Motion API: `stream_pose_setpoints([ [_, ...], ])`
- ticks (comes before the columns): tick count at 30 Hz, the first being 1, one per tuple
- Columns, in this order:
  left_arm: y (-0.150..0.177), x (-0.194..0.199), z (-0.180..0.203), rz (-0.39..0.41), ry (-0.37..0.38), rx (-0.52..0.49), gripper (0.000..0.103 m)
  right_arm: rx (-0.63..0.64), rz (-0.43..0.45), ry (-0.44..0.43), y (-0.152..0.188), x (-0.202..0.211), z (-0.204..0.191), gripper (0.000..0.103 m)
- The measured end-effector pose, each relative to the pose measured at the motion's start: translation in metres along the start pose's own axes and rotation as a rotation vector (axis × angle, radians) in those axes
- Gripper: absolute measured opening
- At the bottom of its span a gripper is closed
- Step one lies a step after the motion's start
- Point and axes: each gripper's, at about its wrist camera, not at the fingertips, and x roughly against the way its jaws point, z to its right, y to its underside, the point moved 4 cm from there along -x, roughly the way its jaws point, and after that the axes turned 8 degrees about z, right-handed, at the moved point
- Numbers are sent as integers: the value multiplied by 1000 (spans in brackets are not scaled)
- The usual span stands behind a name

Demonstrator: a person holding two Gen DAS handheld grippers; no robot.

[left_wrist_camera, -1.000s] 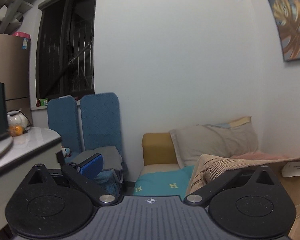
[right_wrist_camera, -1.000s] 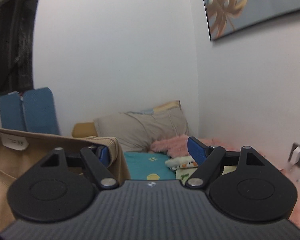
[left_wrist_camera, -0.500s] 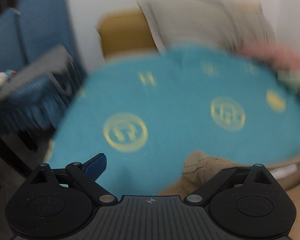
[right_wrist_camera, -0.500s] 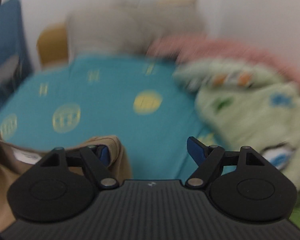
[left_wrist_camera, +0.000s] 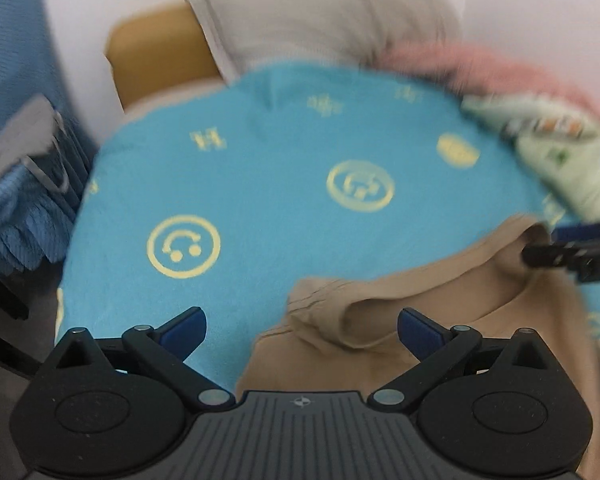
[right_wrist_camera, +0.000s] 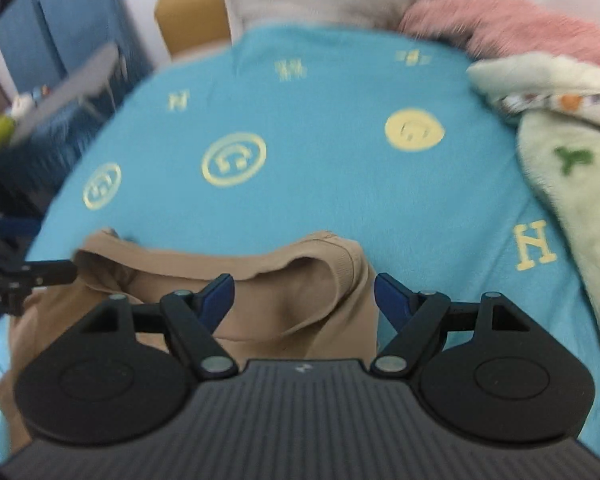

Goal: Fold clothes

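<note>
Closest in, the left gripper has its blue-tipped fingers spread wide apart with nothing between the pads, and it hangs over the near left part of a tan garment whose ribbed collar bunches just ahead of the gap. The right gripper is likewise spread, its blue fingers standing on either side of a rumpled fold at the garment's right edge without visibly pinching it. The tan garment lies on a turquoise blanket patterned with yellow smiley rings and H letters, at the blanket's near edge, its collar opening facing the far side. In the left wrist view the other gripper's black finger shows at the right edge, against the garment's far corner; in the right wrist view the matching black finger sits at the left edge beside the cloth. Farther right lies a pale green fleece blanket with small printed figures, touching the turquoise one. Beyond it is a pink fluffy throw. At the far end are a grey pillow and a mustard cushion against the white wall, with blue folded chairs off to the left, blurred.
</note>
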Motion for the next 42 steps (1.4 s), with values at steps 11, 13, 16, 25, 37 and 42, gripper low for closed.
stream_pose_setpoints([
  [11,99,203,-1,245,32,254,103,-63,273,50,80,194,-41,78],
  [13,119,245,-2,259,30,288,103,-75,288,48,93,234,-51,78],
  [16,138,305,-3,264,7,337,102,-78,320,57,112,287,-64,78],
  [25,152,342,-52,199,32,666,99,-249,341,-18,174,371,-77,78],
  [37,160,237,-109,173,-73,832,84,-347,299,29,205,312,-46,78],
  [42,157,179,-131,180,-48,931,81,-293,289,63,197,275,-31,78],
])
